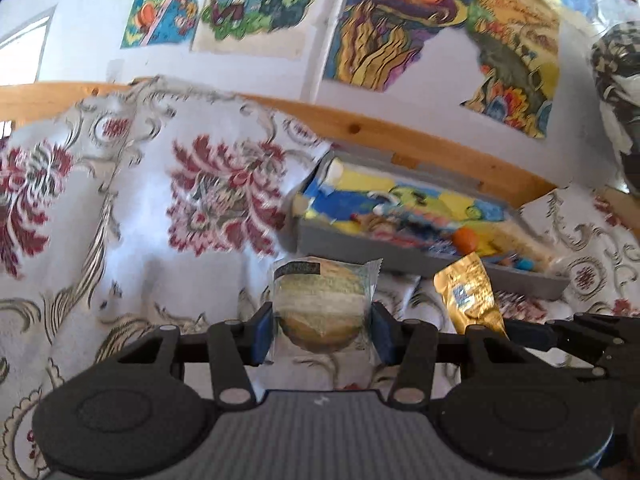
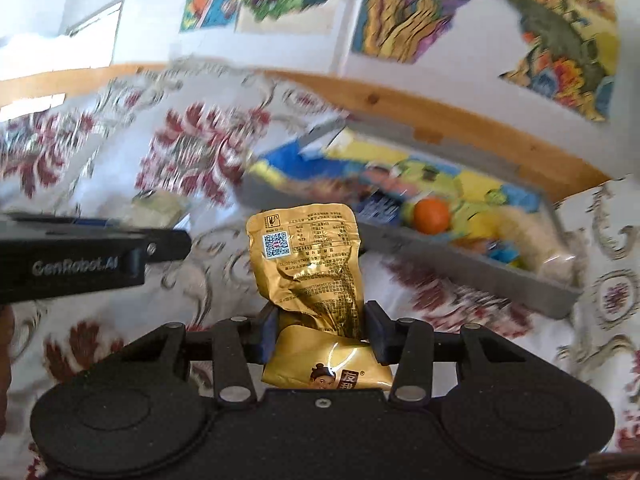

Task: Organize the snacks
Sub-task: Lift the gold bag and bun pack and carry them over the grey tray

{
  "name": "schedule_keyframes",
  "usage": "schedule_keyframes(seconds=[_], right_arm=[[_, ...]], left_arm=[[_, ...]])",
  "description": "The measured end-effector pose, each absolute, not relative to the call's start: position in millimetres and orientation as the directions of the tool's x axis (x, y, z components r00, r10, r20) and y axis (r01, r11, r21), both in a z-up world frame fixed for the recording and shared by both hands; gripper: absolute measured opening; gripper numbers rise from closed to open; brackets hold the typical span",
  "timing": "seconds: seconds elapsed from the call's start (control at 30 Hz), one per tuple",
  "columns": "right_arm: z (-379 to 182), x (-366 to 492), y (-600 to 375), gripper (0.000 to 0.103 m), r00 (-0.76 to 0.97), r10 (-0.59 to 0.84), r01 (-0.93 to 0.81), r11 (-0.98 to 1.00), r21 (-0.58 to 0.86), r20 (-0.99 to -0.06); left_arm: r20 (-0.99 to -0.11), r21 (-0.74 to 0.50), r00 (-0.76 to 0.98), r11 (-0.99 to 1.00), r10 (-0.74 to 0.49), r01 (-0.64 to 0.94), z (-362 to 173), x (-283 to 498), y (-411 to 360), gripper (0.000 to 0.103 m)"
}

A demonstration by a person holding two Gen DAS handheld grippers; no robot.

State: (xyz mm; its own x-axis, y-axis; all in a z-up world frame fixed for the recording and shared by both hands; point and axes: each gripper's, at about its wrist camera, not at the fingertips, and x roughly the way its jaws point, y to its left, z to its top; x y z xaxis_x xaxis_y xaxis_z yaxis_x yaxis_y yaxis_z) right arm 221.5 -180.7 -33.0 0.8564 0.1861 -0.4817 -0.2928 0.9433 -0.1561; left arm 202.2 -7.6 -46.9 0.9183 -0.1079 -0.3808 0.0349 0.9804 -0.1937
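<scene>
- Our left tool (image 1: 323, 334) clamps a wrapped bun (image 1: 320, 304); right tool (image 2: 320, 334) pinches a gold pouch (image 2: 310, 264).
- We're mid-carry; next, both go into the grey tray (image 1: 360, 258).

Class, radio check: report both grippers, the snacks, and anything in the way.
Left gripper shut on wrapped bun. Right gripper shut on gold pouch. Grey tray ahead, already holding snacks. Nothing blocking the way to it.
</scene>
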Motion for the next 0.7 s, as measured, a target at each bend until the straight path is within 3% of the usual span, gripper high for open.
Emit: schedule_keyframes(seconds=[0.33,0.5,0.7], right_arm=[[17.0,221.8,-227.0,0.047,0.933,0.154,-0.194,0.976,-0.095,-0.327],[22.7,234.4,-242.4,0.047,0.950,0.139,-0.193,0.965,-0.176,-0.280],[29.2,259.9,-260.3,0.047,0.968,0.129,-0.163,0.975,-0.151,-0.215]], left_arm=[[-0.318,-0.158,0.938,0.983,-0.139,0.092,8.0,220.6,-43.1,0.054],[-0.312,-0.104,0.937,0.986,-0.160,0.133,25.6,241.5,-63.0,0.054],[-0.343,-0.119,0.927,0.986,-0.155,0.121,34.2,272.9,-74.3,0.054]])
